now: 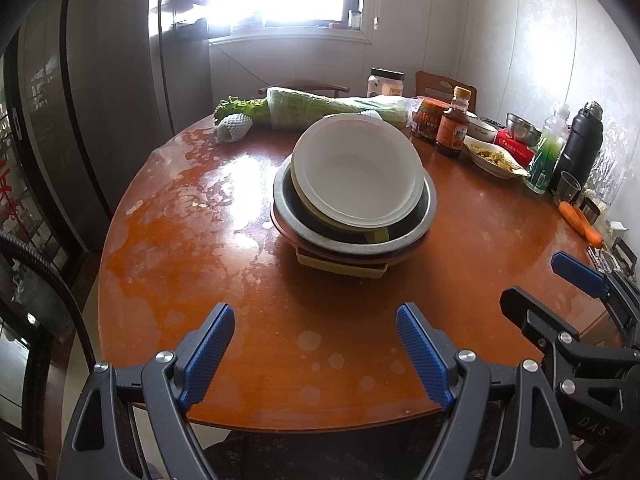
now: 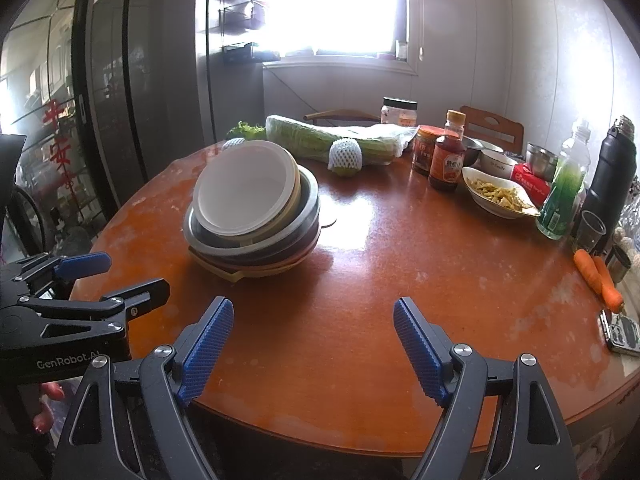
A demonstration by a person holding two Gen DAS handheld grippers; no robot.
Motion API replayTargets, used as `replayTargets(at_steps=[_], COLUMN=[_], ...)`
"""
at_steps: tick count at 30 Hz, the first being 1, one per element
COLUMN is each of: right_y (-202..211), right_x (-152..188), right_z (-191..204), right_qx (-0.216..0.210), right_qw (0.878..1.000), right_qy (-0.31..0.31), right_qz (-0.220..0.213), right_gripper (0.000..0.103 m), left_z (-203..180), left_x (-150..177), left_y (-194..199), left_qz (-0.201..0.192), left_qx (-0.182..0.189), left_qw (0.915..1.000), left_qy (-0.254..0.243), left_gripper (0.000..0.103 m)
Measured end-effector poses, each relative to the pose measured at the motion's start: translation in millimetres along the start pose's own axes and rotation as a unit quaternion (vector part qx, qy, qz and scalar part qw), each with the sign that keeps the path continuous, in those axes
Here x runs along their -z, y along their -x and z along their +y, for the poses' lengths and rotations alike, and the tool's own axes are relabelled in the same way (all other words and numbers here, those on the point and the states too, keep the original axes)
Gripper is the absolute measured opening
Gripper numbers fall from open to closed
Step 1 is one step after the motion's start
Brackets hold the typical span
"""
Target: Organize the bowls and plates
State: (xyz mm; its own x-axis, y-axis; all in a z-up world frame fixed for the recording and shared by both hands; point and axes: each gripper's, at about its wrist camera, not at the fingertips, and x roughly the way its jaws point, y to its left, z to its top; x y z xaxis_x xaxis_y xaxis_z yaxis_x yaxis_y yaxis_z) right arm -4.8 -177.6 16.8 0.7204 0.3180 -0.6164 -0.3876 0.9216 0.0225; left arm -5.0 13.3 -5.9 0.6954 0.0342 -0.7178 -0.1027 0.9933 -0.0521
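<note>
A tilted stack of dishes stands mid-table: a white bowl (image 1: 354, 168) on top, nested in a cream bowl, a steel basin (image 1: 360, 236), a brown plate and a yellow plate (image 1: 340, 270) at the bottom. The stack also shows in the right wrist view, with the white bowl (image 2: 244, 188) on top. My left gripper (image 1: 316, 344) is open and empty above the table's near edge, short of the stack. My right gripper (image 2: 314, 340) is open and empty, to the right of the left one; it shows in the left wrist view (image 1: 560, 284).
The round brown table (image 1: 200, 240) carries wrapped greens (image 1: 320, 112) at the back. At the right are sauce jars and a bottle (image 1: 452, 128), a dish of food (image 2: 500, 196), a steel cup, a green bottle, a black flask (image 2: 612, 184), carrots (image 2: 598, 276) and a phone.
</note>
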Motion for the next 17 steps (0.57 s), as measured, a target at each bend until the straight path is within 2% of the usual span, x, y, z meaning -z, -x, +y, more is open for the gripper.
replayTargets(at_steps=[17], right_y=[-15.0], right_x=[-0.4], right_z=[-13.6], right_qx=[0.012], right_qw=[1.000], right_qy=[-0.008], right_qz=[0.012], right_gripper=[0.083], left_z=[11.5], left_x=[-7.8], left_y=[-16.4], left_qz=[-0.010], left_qx=[-0.002], left_qw=[0.9999], left_qy=[0.010], left_gripper=[0.083])
